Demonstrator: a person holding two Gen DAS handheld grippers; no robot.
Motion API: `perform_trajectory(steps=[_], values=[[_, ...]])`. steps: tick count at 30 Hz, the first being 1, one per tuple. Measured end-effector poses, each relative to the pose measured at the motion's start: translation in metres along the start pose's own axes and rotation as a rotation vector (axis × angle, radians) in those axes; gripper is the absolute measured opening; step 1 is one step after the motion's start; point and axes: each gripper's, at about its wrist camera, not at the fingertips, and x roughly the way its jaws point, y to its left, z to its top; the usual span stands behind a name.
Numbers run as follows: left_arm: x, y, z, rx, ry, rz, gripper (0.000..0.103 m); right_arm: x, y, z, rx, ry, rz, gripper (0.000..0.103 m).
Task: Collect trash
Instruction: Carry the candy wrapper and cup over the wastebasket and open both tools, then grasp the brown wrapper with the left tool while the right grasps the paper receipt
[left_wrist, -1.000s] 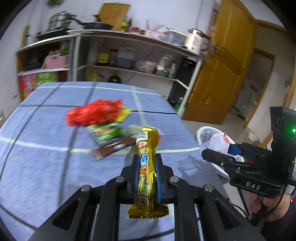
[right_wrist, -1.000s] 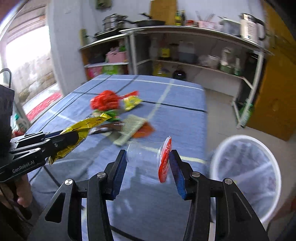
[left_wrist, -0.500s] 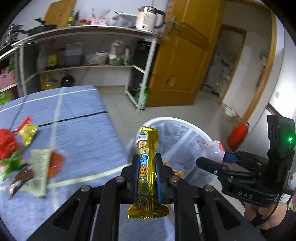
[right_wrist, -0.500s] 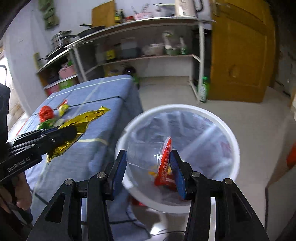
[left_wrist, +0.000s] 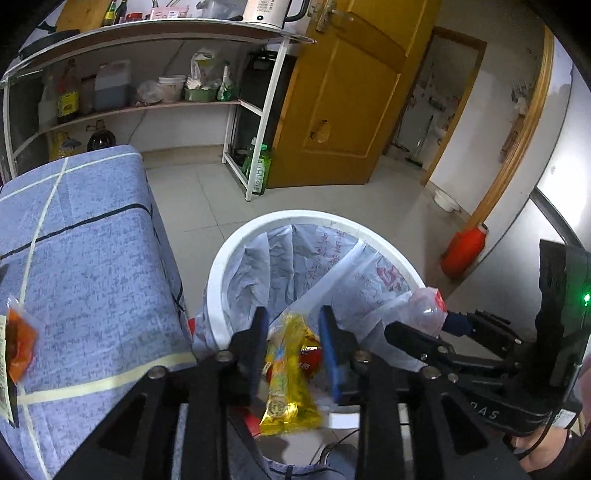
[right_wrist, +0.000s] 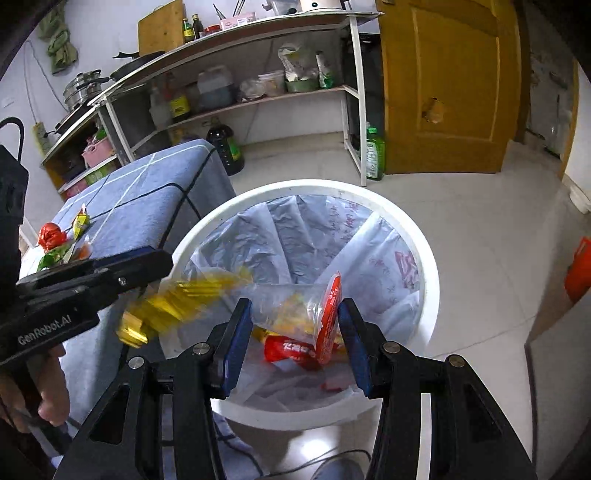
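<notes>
A: Biggest first: where does everything sit?

B: The desk (left_wrist: 85, 266) under its blue checked cloth is just beside the white lined trash bin (right_wrist: 428, 258). Both claws hang over the bin's mouth.

A: The left claw (left_wrist: 291, 343)?

B: Its jaws stand apart, and the gold snack wrapper (left_wrist: 286, 380) looks loose between them, blurred, apparently dropping toward the bin.

A: And the right claw (right_wrist: 291, 332)?

B: Clamped on a clear plastic cup (right_wrist: 291, 310) with a red lid, lying sideways above the bin.

A: How would that cup handle?

B: Probably light, thin and easily crushed; gripping across the rim and base seems sound. The wrapper is likely slick and floppy.

A: Anything one view adds?

B: Only the right wrist view shows the red, green and yellow wrappers (right_wrist: 61, 242) left on the desk, plus a red packet (right_wrist: 291, 350) inside the bin.
</notes>
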Motion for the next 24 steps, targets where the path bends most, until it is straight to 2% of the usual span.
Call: perform_trajectory(steps=[11, 15, 24], values=[[-0.02, 0.002, -0.001, -0.012, -0.031, 0.002, 0.035, -0.008, 0.004, 0.001, 0.003, -0.023, -0.001, 0.052], [-0.036, 0.006, -0.003, -0.017, -0.059, 0.01, 0.035, -0.018, 0.011, 0.005, -0.009, -0.056, 0.005, 0.052], [-0.083, 0.03, -0.011, -0.036, -0.129, 0.071, 0.035, -0.046, 0.055, 0.017, -0.075, -0.128, 0.09, 0.052]])
